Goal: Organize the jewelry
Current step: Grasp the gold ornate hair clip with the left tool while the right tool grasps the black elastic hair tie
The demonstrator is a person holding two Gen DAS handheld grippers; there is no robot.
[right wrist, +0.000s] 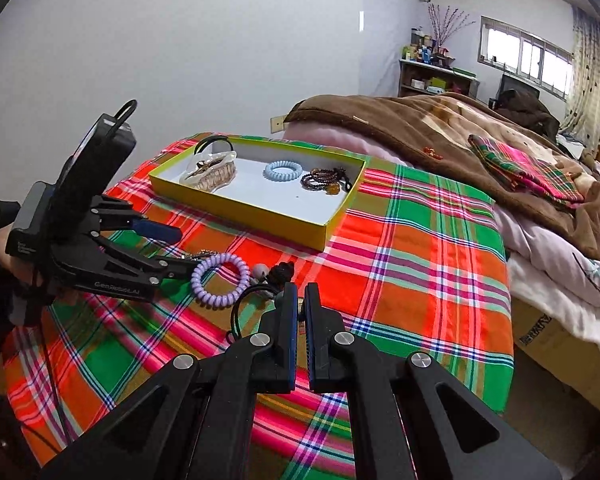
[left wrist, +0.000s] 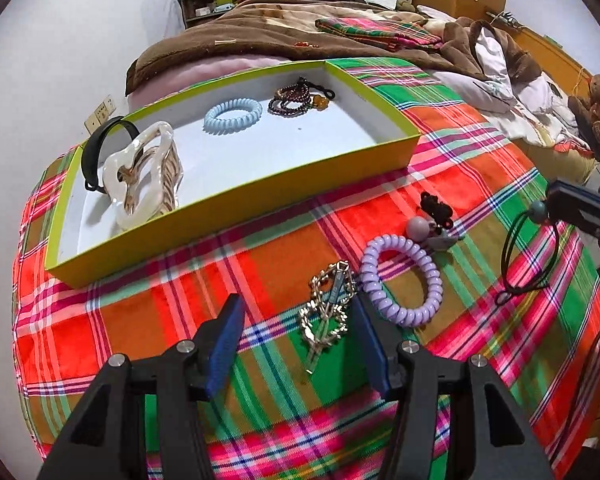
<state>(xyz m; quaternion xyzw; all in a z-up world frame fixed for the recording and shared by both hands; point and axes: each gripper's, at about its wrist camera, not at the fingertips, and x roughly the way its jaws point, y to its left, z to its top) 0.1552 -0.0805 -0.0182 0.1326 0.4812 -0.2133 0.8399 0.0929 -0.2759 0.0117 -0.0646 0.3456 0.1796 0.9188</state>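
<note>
On the plaid cloth point(left wrist: 228, 264) over the bed sat a shallow yellow-green box point(left wrist: 236, 196) with a white floor. Inside it, at one end: a black headband point(left wrist: 90, 148) and a big pearly hair claw point(left wrist: 140, 172), touching each other. Mid-box lay a pale blue coil hair tie point(left wrist: 233, 115), and near the far end a pile of dark beaded bracelets point(left wrist: 292, 99) with an amber bead.

Outside the box, on the cloth, a gold chain bracelet point(left wrist: 327, 308) lay between the fingers of the left gripper point(left wrist: 298, 312). Its jaws stood apart on either side of the chain, pads not pressing it. Just beside the chain, touching or nearly so, was a purple coil hair tie point(left wrist: 400, 280). Beyond that sat a small cluster: a grey ball hair tie point(left wrist: 418, 227) and a dark knotted piece point(left wrist: 436, 206), close together.

The right gripper point(right wrist: 300, 304) was clamped shut on a thin black hair elastic point(left wrist: 530, 256) with a teal bead. In the left wrist view the loop hung from its tips above the cloth, off to the right of the purple coil. In the right wrist view only part of the black loop showed, left of the closed fingers.

Brown blanket point(left wrist: 260, 32) lay bunched behind the box.
</note>
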